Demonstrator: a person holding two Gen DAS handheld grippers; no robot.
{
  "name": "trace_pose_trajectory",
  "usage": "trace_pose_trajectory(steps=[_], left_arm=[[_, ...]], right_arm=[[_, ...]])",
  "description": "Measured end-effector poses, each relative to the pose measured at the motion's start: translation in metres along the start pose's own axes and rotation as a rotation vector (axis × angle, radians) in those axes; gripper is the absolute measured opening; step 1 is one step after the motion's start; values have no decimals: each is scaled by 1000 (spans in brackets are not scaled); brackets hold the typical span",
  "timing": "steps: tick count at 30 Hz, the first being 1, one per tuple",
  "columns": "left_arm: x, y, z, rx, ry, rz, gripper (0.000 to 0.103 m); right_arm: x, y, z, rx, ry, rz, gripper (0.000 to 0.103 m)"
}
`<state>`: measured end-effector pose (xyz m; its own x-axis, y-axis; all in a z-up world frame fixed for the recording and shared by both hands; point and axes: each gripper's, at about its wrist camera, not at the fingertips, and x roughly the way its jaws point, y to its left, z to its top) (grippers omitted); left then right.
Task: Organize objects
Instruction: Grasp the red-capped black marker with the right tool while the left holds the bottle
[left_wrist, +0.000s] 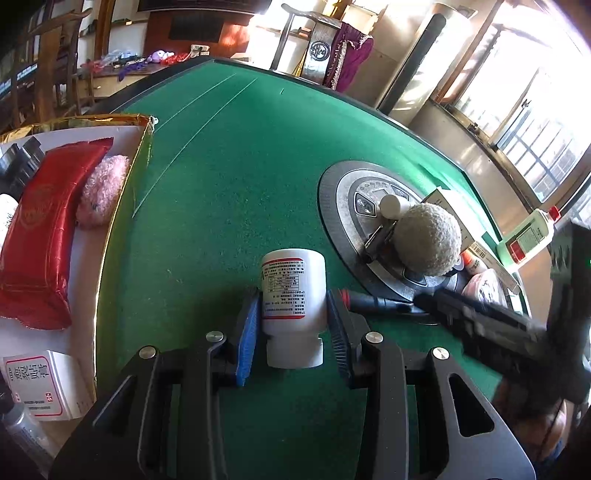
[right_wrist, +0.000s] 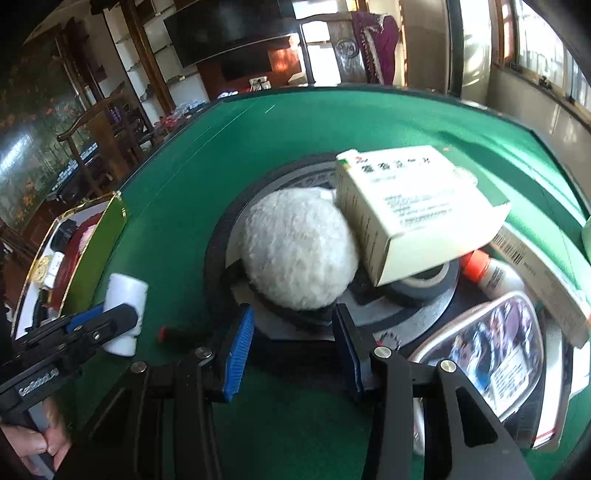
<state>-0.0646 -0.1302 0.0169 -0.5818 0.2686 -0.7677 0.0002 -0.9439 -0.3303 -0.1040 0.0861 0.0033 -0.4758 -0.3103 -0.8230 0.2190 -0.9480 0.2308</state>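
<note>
Partly done: tray (left_wrist: 122, 236) at frame left already holds a red packet (left_wrist: 40, 236), pink puff (left_wrist: 103, 190) and a box.

Left gripper (left_wrist: 291, 317) pinches the white bottle (left_wrist: 293, 291), low centre.

Right gripper (right_wrist: 291, 343) is spread and empty below the fluffy ball (right_wrist: 299, 251). The ball, carton (right_wrist: 413, 206) and other clutter on the centre disc are still unsorted.

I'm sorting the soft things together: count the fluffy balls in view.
2. A white fluffy ball sits on the table's round centre disc; a pink fluffy ball lies in the gold-edged box. Others may be hidden.
</note>
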Motion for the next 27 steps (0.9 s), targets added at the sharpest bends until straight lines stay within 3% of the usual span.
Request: trace_pose_trajectory(steps=[3,7,12,13,15,16,21,27], left_arm=[[-1,1,0,-5,-3,1,35],[2,-1,-1,4,0,15,35],[1,1,0,-6,-4,12,35],[1,1,0,-5,-4,12,35],[2,1,0,0,0,15,35],[3,1,0,1,5,14,35],[2,-2,-2,20,1,22,35],[0,-6,-3,45,-20,33,35]], right_arm=[[-11,11,-26,-18,64,141,49],[-15,28,-31,-120,-13,2,49],[-8,37,-31,-125,-25,37,44],[-5,42,-31,-150,-29,22,41],[5,48,-27,-178,-5,-23,15],[5,52,-27,-204,-24,-53,13],[2,60,-37,-254,-39,-119,13],[-15,55,-35,-167,-98,-68,13]])
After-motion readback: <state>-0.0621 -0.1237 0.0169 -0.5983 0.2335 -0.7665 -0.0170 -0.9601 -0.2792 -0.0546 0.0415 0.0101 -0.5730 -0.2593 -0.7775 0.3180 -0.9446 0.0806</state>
